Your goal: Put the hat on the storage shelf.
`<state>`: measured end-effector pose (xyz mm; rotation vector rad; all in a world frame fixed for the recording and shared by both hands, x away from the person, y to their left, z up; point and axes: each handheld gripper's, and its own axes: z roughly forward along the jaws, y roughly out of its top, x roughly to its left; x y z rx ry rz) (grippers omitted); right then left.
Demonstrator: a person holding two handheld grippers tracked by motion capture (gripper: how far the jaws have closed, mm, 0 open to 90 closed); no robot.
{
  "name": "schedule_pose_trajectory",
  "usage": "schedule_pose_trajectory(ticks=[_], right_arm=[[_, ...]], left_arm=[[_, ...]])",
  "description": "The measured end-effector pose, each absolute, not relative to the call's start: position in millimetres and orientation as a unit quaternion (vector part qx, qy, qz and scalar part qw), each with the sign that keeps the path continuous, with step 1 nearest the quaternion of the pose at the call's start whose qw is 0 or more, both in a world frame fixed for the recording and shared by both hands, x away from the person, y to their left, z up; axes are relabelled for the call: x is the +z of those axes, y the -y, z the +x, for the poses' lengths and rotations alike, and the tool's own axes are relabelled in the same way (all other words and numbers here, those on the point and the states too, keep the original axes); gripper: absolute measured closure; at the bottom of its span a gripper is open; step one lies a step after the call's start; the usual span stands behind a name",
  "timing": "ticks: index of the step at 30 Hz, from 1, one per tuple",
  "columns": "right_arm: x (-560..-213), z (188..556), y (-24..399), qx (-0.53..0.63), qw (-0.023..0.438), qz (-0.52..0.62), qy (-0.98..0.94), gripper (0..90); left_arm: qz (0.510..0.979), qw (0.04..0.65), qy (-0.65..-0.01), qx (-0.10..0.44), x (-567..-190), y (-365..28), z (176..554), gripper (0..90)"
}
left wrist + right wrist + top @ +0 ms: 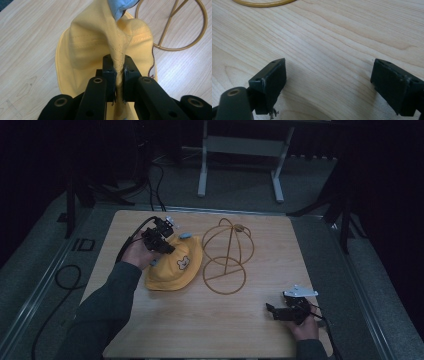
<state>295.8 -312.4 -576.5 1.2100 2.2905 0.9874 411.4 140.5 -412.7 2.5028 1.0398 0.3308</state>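
At the near right corner of the worktop (200, 330), the right gripper (284, 311) is seen resting low over bare wood, held from behind by the right hand (303, 326); its fingers (272, 80) are spread wide with nothing between them, and are turned toward the middle of the worktop. It is judged to be parked in reserve, clear of the work. Farther in, toward the left edge, the yellow hat (175, 267) lies partly on the worktop with a small bear face on its side. A fold of its crown, along a stitched seam, is clamped between the fingers (110, 72) of the left gripper (161, 241), so the fabric is drawn up into a ridge while the brim stays spread on the wood. The pinch on the seam is judged to give a firm hold on soft cloth. The left hand (137, 254) is raised above the hat, the sleeved forearm reaching diagonally from the near left, the gripper angled down and toward the middle. A pale blue part (121, 7) of the hat shows beyond the pinch. Just beside the hat, toward the centre, stands a gold wire hat stand (227, 255), its ring base flat on the worktop and its domed frame empty; the hat is probably meant for it. Beyond the far edge, a white frame (240, 155) stands on the floor.
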Motion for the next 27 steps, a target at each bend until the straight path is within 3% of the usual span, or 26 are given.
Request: schedule_pose_trajectory(ticks=[27], right_arm=[[-576.5, 295.8, 312.4, 0.350, 0.184, 0.429, -0.812, 13.0]], left_arm=[[0.881, 0.260, -0.378, 0.113, -389.0, -167.0, 402.4, 83.2]])
